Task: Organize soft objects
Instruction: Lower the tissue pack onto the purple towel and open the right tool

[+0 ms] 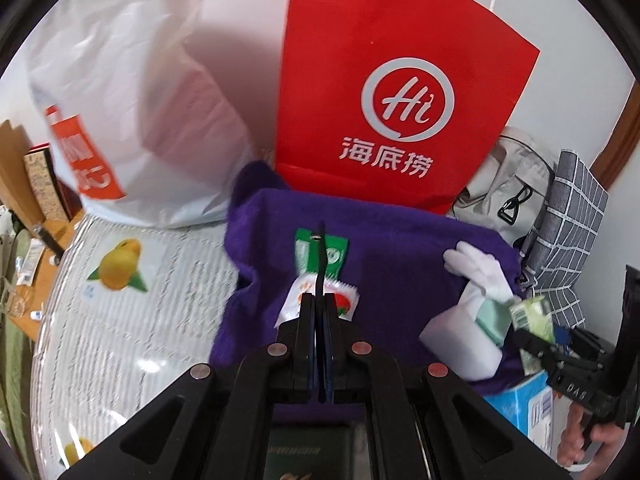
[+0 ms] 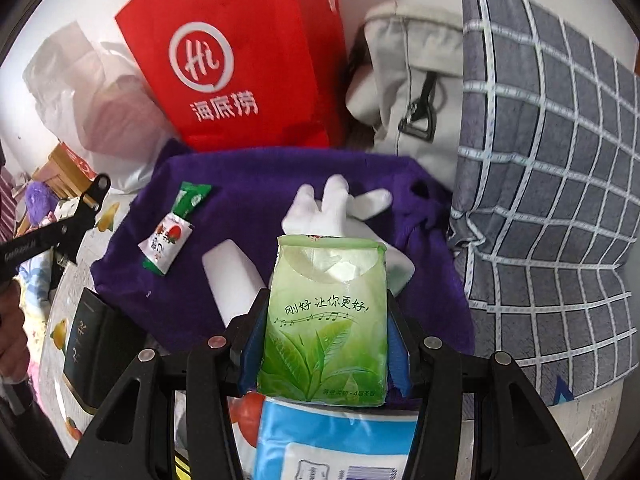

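My right gripper (image 2: pixel 326 312) pinching the green tissue pack (image 2: pixel 324 320) at frame centre — above the purple towel (image 2: pixel 248 184), my left gripper (image 1: pixel 320 304) pressed together, empty.

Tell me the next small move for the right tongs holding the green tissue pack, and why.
Probably lower the green tissue pack onto the purple towel and release. The right tongs grip it by both sides above the towel, where the white glove, white sponge block and two snack sachets already lie. The left tongs are shut and empty.

Red bag (image 1: pixel 396 80) behind crowded towel (image 1: pixel 400 240)
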### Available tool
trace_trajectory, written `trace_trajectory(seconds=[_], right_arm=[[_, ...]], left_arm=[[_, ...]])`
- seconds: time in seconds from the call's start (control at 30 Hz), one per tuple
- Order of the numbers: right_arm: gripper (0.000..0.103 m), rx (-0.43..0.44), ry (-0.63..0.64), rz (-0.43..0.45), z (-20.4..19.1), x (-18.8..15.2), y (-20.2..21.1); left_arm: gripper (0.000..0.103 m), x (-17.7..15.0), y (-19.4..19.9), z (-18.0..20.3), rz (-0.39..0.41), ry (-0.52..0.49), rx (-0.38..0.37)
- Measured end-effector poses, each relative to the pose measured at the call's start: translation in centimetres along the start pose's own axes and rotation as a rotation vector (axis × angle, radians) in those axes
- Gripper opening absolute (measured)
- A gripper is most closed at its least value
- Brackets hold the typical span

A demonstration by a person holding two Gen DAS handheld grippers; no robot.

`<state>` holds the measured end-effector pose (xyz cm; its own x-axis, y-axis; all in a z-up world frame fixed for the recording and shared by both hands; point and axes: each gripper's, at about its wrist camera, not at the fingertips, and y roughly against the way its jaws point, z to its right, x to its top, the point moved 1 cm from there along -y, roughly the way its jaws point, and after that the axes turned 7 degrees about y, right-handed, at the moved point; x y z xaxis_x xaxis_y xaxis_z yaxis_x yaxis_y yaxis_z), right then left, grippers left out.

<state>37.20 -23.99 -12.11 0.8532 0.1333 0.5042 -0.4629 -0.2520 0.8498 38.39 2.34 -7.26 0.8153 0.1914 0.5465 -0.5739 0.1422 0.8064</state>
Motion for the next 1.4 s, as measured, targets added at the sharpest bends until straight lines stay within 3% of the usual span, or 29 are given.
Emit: trace_trajectory(seconds=[0.23, 0.37, 0.6, 0.93, 1.17, 1.2, 1.33, 1.4], right_arm=[[0.051, 0.004, 0.017, -0.062, 0.2, -0.3, -2.2], [0.051, 0.020, 0.005, -0.084, 0.5, -0.5, -3.3], [0.052, 0.033, -0.018, -0.089, 1.0, -0.7, -4.0], [0.052, 0.013, -0.013, -0.081, 1.0, -0.8, -4.0], [0.053, 0.009, -0.019, -0.061, 0.8, -0.4, -3.3], [0.054, 0.006, -0.016, -0.053, 0.9, -0.3, -3.0], [0.064, -0.004, -0.022, -0.001, 1.0, 0.0, -1.9], [0.066, 0.007, -0.034, 0.025, 1.2, 0.2, -1.2]], left_arm=[[0.004, 1.3, -3.1, 1.2, -0.024, 0.004, -0.016], [0.004, 1.4, -4.6, 2.1, -0.053, -0.045, -0.007], [0.004, 0.8, -8.0, 1.4, -0.156, -0.023, -0.030], [0.004, 0.6, -8.8, 1.3, -0.205, -0.001, -0.071], [0.005, 0.1, -9.1, 2.8, -0.228, -0.026, -0.054], [0.005, 0.2, -9.2, 2.7, -0.229, -0.025, -0.054], [0.025, 0.3, -8.7, 2.8, -0.212, -0.020, -0.050], [0.027, 0.4, -8.3, 2.8, -0.203, -0.021, -0.042]])
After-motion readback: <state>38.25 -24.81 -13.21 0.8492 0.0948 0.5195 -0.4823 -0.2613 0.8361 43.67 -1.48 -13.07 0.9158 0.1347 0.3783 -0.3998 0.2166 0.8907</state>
